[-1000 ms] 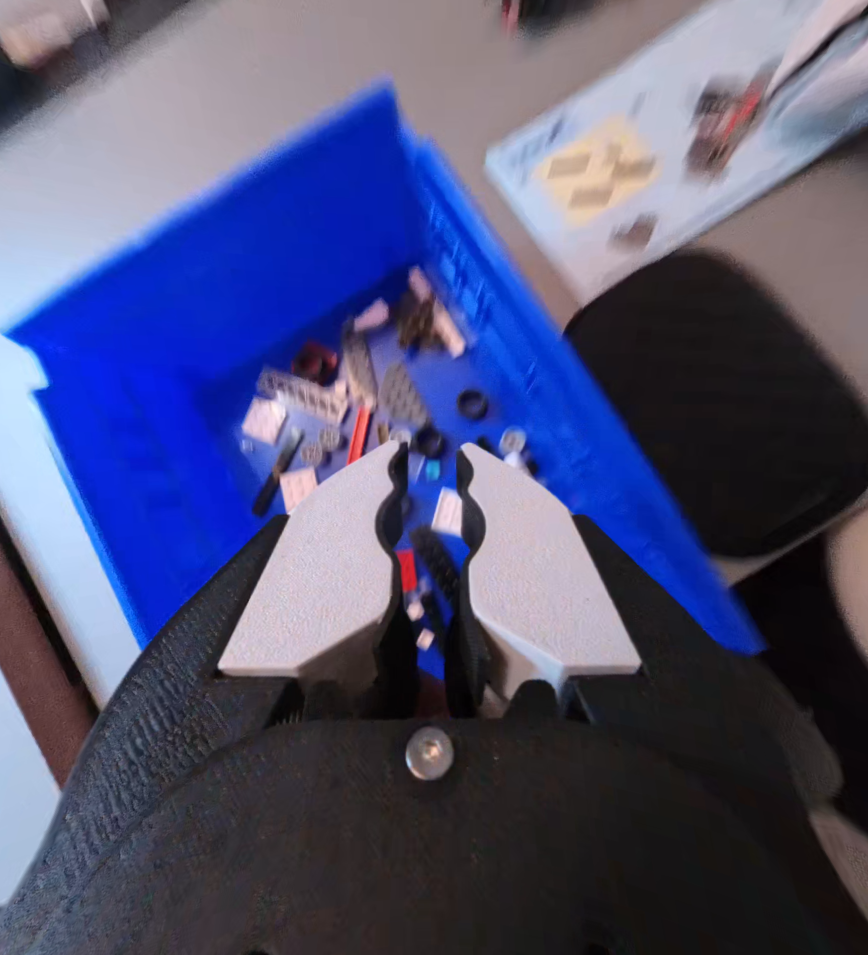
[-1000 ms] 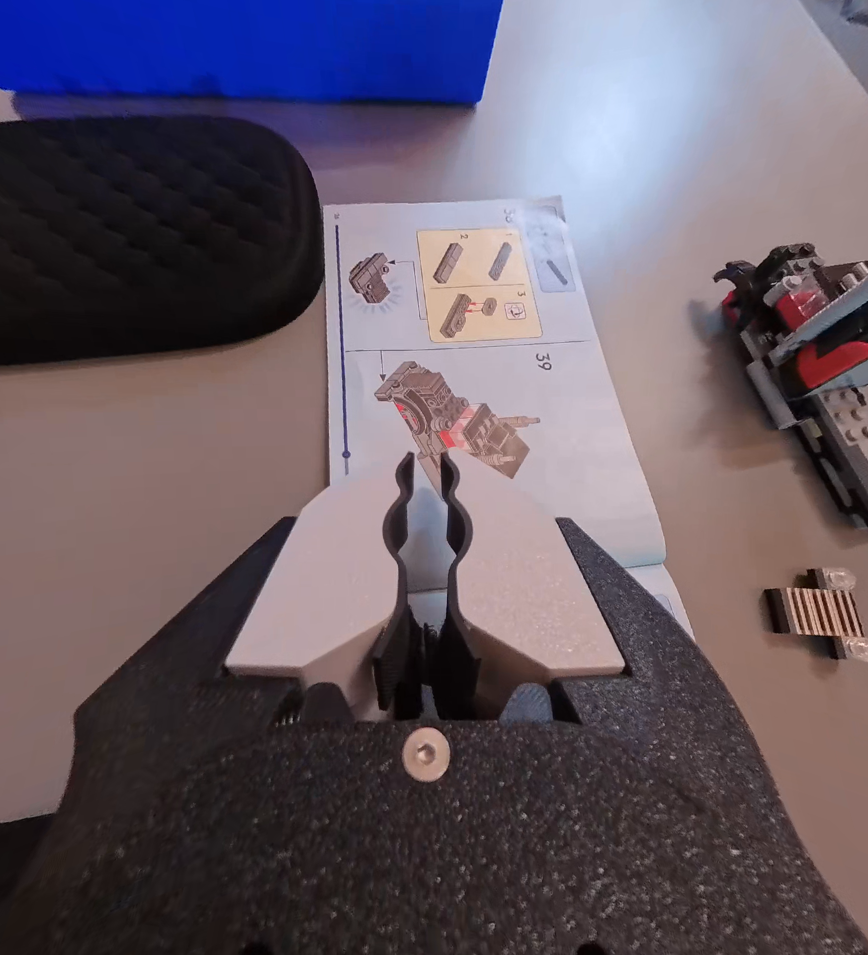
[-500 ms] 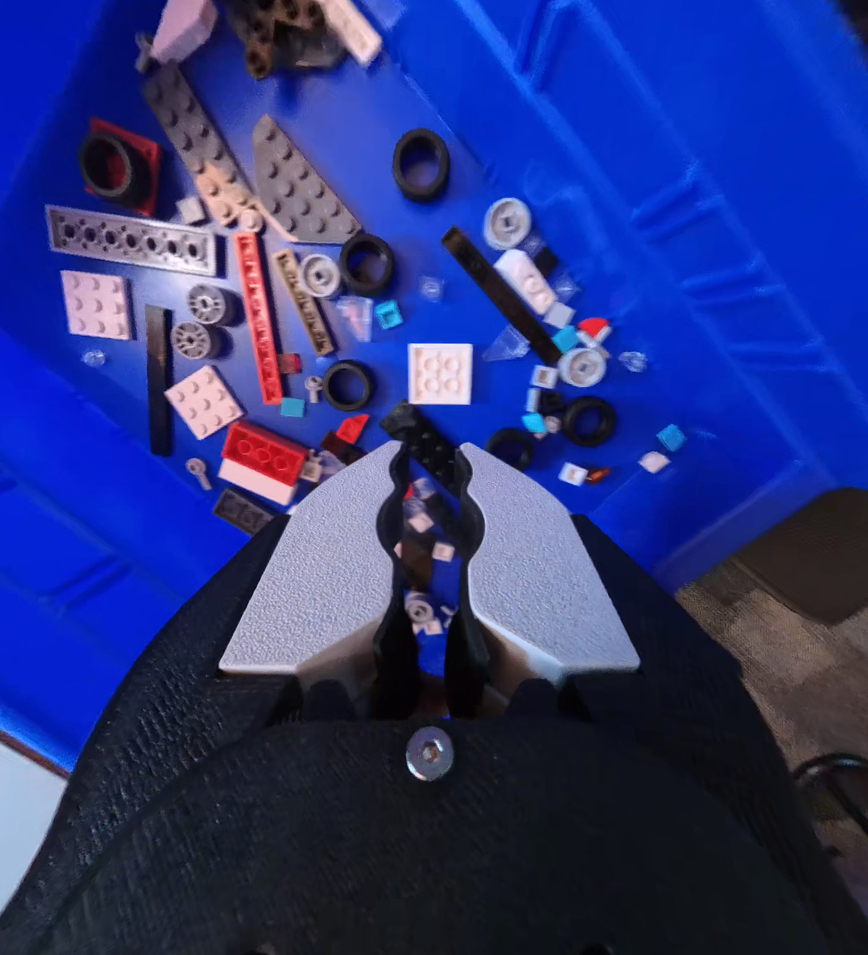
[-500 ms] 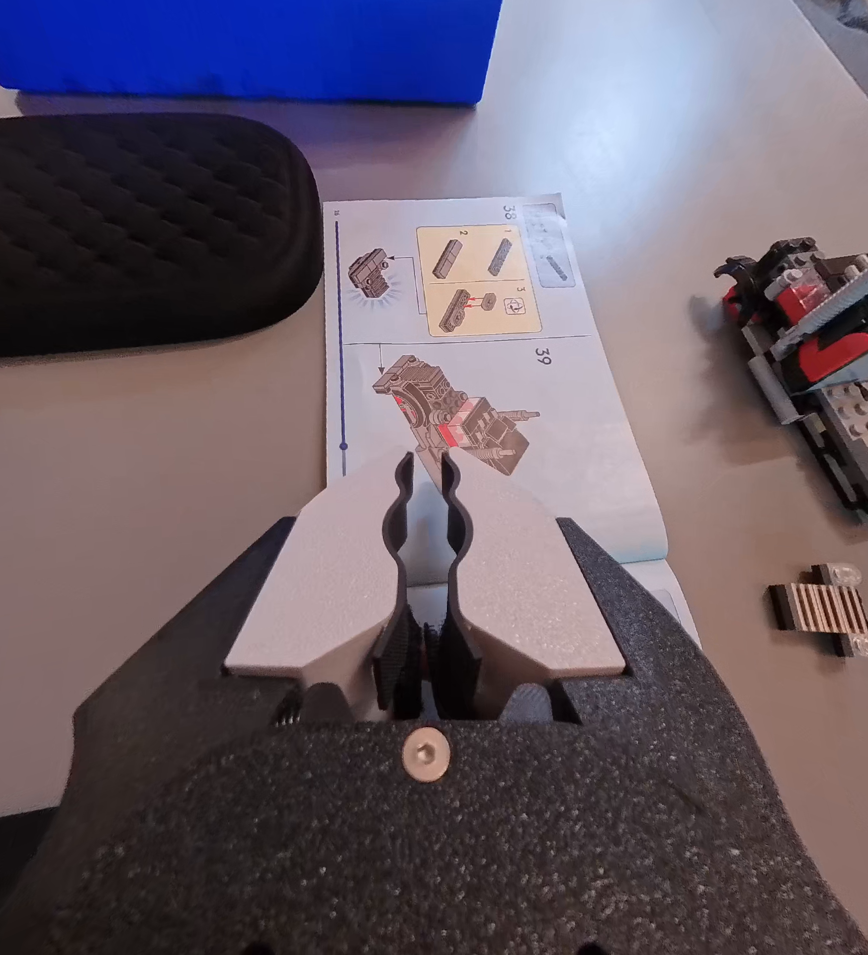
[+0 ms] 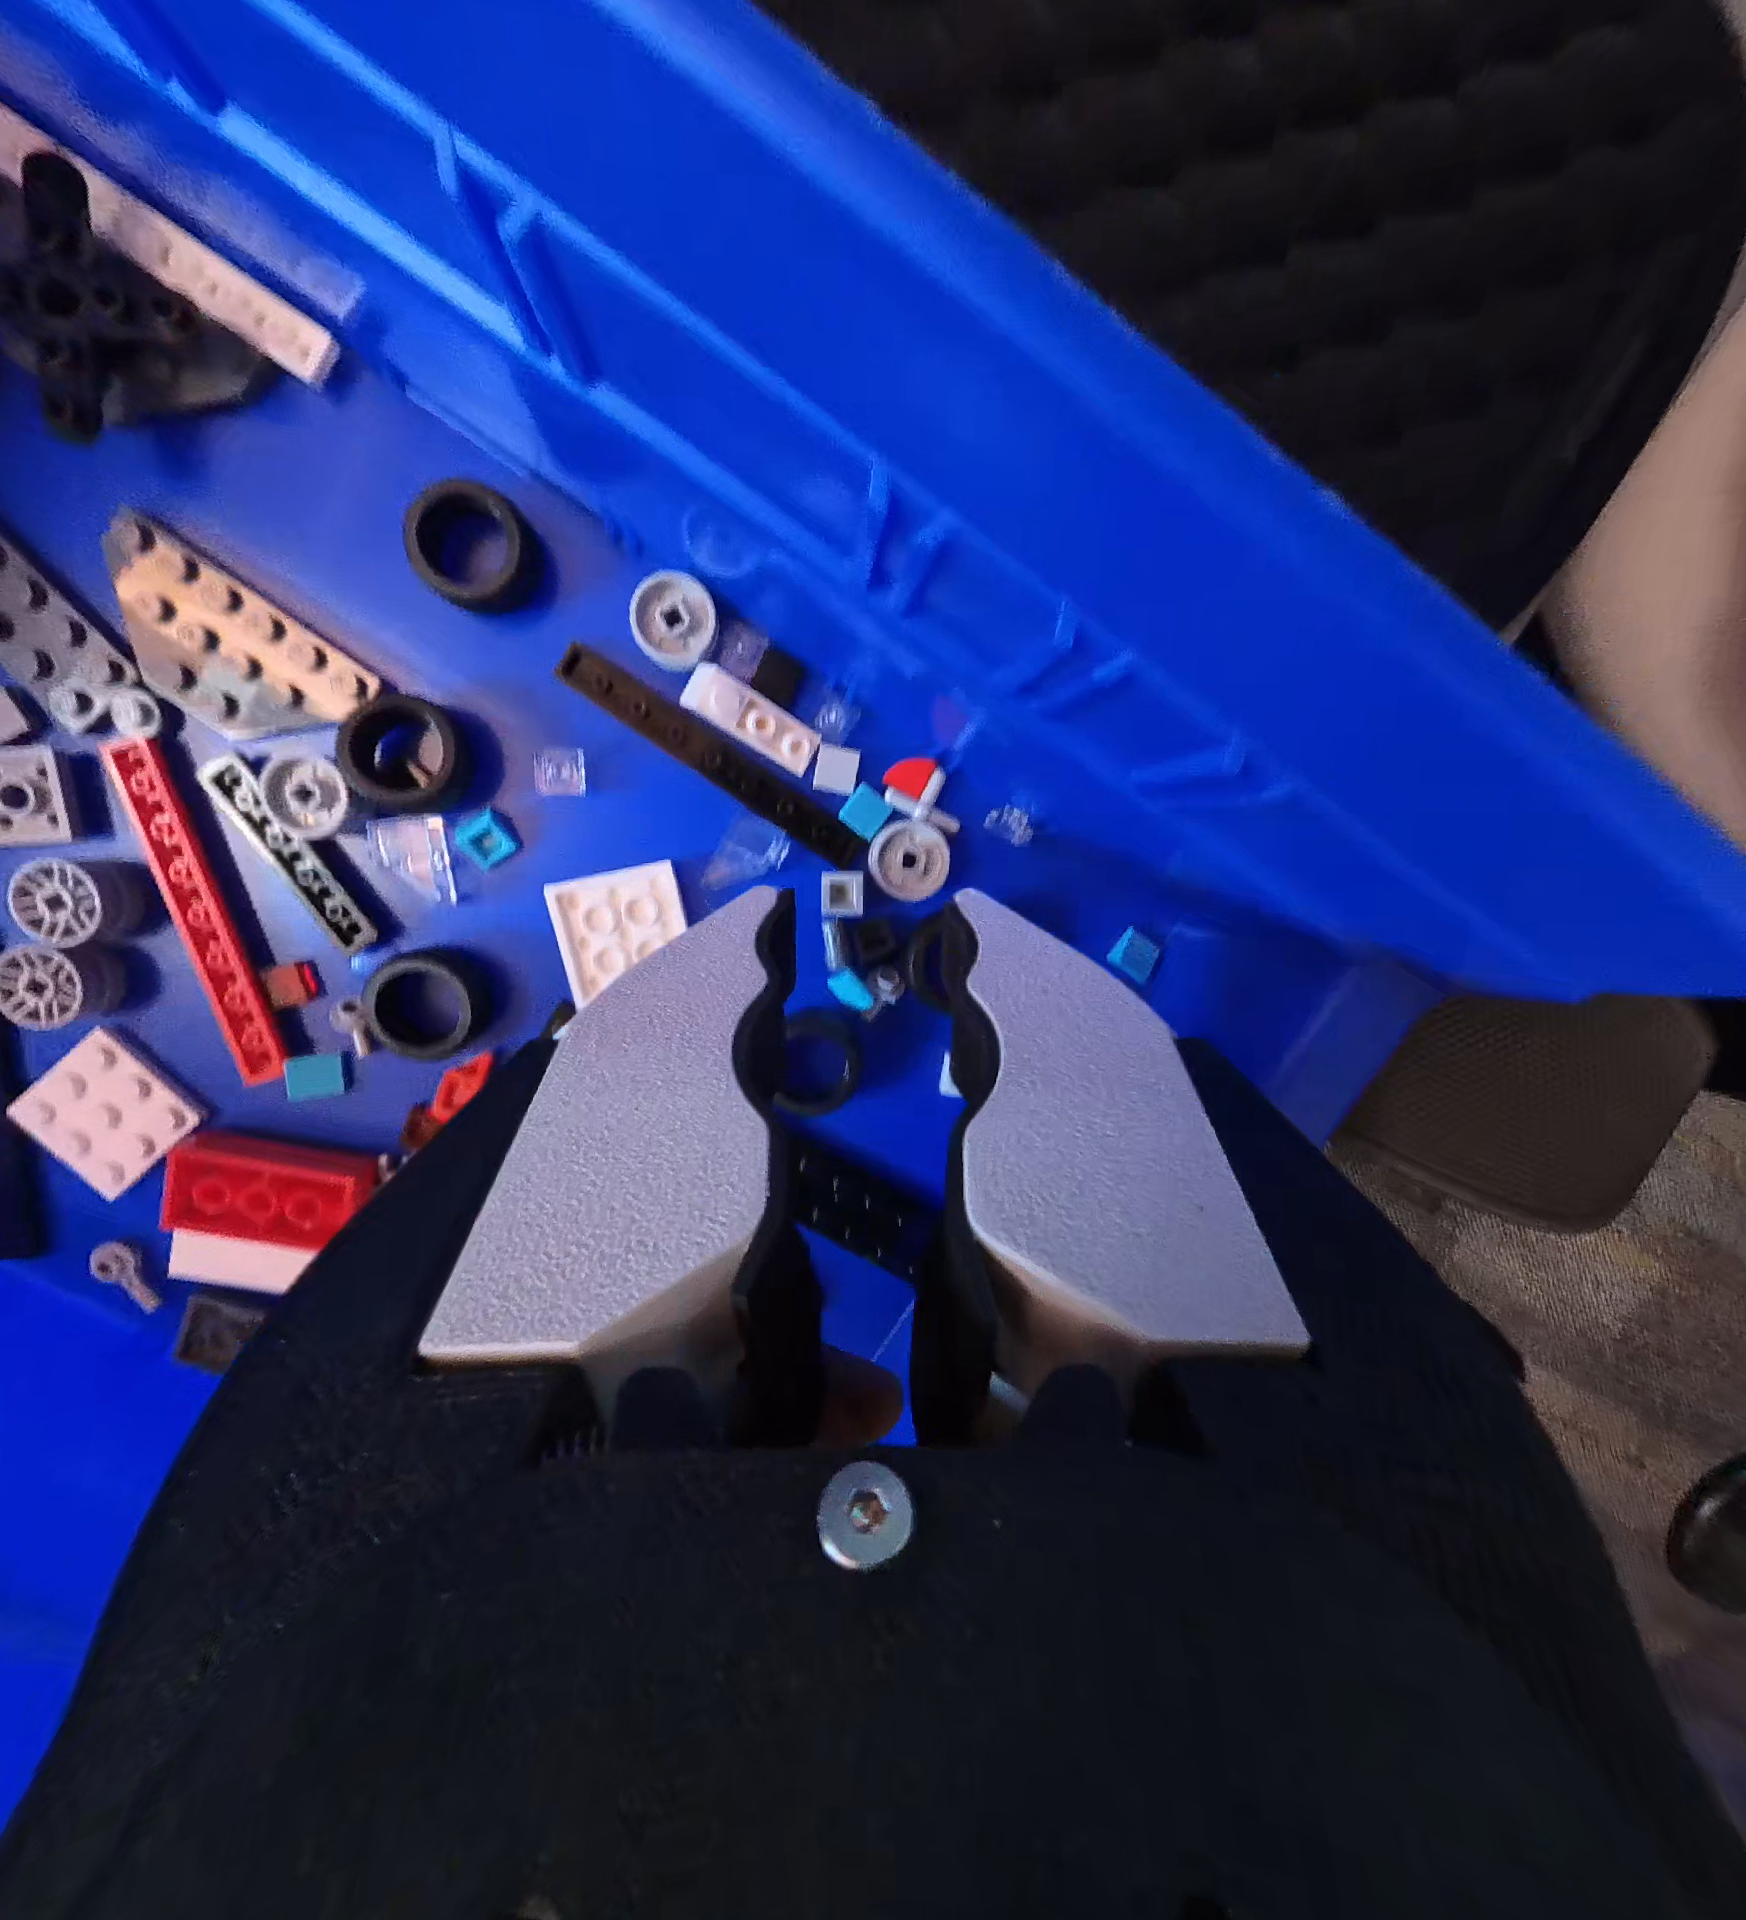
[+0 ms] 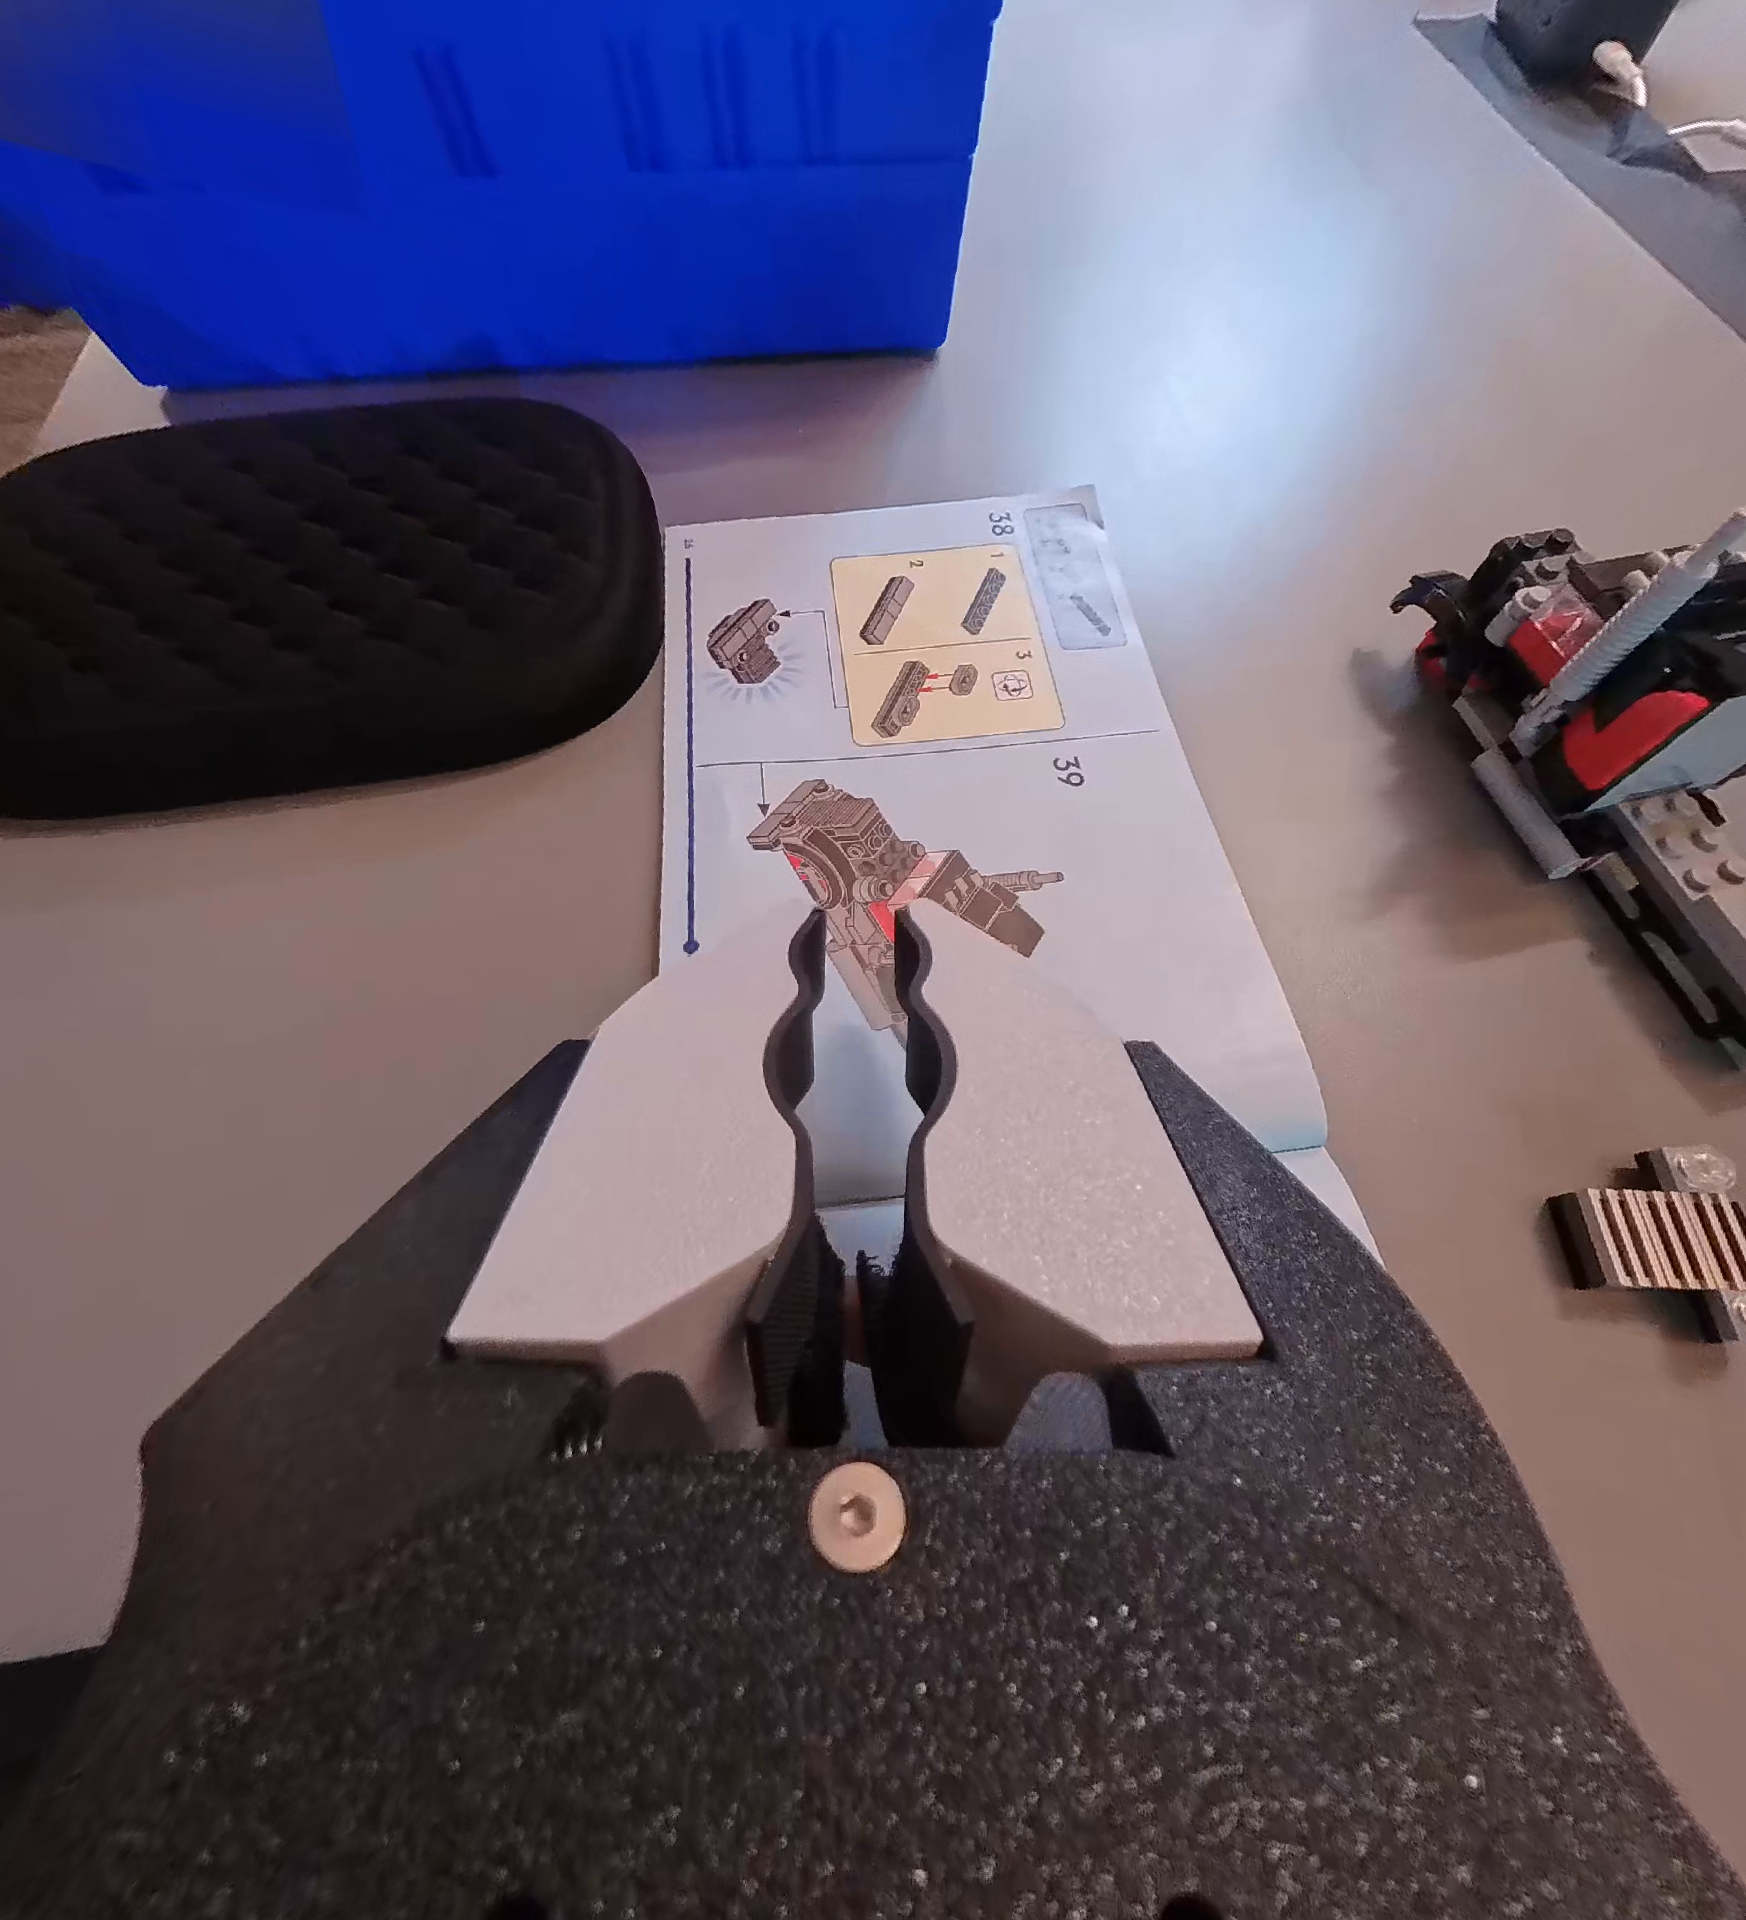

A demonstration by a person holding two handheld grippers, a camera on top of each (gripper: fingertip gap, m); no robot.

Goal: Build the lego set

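Observation:
In the left wrist view my left gripper (image 5: 867, 920) hangs open inside the blue bin (image 5: 952, 436), above several loose Lego pieces. Small grey (image 5: 841, 894), black (image 5: 874, 940) and light blue (image 5: 853, 992) pieces and a black tyre (image 5: 815, 1065) lie on the bin floor between the pads, untouched. A white square plate (image 5: 614, 920) lies just left of the fingertips. In the right wrist view my right gripper (image 6: 861, 930) is open and empty over the open instruction booklet (image 6: 952, 790). The partly built red, black and grey model (image 6: 1658, 707) stands at the right.
A black quilted pad (image 6: 277, 603) lies left of the booklet, with the blue bin (image 6: 536, 177) behind it. A small striped grey-and-black Lego assembly (image 6: 1669, 1242) lies on the grey table (image 6: 225, 1039) at the right. Tyres, plates and a red beam (image 5: 194, 904) are scattered in the bin. The grippers' ends are close to 30 cm from one another.
My left gripper moved from above the bin down close to the pieces and shifted right, and its jaws opened wider. My right gripper stayed over the booklet and opened slightly.

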